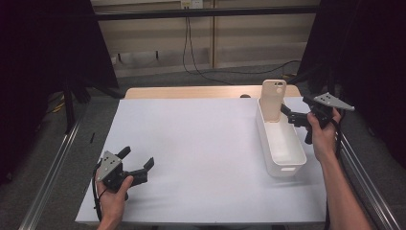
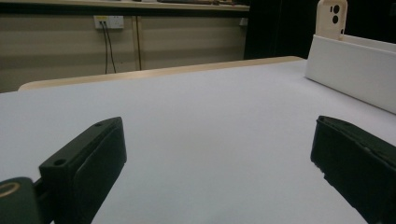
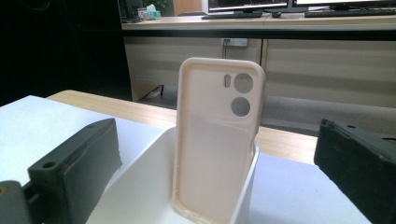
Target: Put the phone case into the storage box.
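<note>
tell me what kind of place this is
Probably a lab or office set up for recording: a table covered with a white sheet, black curtains at both sides, and desks with monitors behind.

The left gripper [image 2: 219, 163] is hovering low over the white-covered bench [image 2: 196, 112], its two black fingers [image 2: 88, 158] standing wide apart with nothing between them. At the far right a white bin [image 2: 350, 70] is sitting on the bench, and a beige phone case [image 2: 332, 18] is poking up behind the bin's wall.
</note>
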`<state>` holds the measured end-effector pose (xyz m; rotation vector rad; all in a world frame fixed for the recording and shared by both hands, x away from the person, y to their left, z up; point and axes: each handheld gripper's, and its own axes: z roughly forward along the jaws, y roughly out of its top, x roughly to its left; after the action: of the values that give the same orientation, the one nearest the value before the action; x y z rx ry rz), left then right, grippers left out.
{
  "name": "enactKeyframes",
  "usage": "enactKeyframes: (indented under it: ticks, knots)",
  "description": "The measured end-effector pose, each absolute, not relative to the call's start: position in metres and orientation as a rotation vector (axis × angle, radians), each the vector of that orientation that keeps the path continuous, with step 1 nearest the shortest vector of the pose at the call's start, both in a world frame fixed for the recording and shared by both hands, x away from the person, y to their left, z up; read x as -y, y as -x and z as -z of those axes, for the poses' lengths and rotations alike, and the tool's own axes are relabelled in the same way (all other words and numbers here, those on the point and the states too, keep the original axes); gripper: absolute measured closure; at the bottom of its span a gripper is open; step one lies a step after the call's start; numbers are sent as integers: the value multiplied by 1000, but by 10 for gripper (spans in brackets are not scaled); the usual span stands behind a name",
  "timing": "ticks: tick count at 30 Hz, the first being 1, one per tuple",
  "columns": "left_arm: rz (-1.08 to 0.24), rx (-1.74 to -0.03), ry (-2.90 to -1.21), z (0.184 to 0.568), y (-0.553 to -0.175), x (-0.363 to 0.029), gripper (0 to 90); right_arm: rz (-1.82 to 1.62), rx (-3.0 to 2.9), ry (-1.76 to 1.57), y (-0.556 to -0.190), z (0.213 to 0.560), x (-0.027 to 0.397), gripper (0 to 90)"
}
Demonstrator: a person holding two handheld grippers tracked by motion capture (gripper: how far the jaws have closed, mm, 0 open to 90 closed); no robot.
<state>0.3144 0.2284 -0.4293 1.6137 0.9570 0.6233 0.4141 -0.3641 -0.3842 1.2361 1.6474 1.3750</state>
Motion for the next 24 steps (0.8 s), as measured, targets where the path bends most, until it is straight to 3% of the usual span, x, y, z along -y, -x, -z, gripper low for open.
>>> enactKeyframes:
  ticks: [24]
  knots:
    - [-643,-924,-1622,426,-306,-226,33,-1383,-1612,-1215,-362,379,372,0]
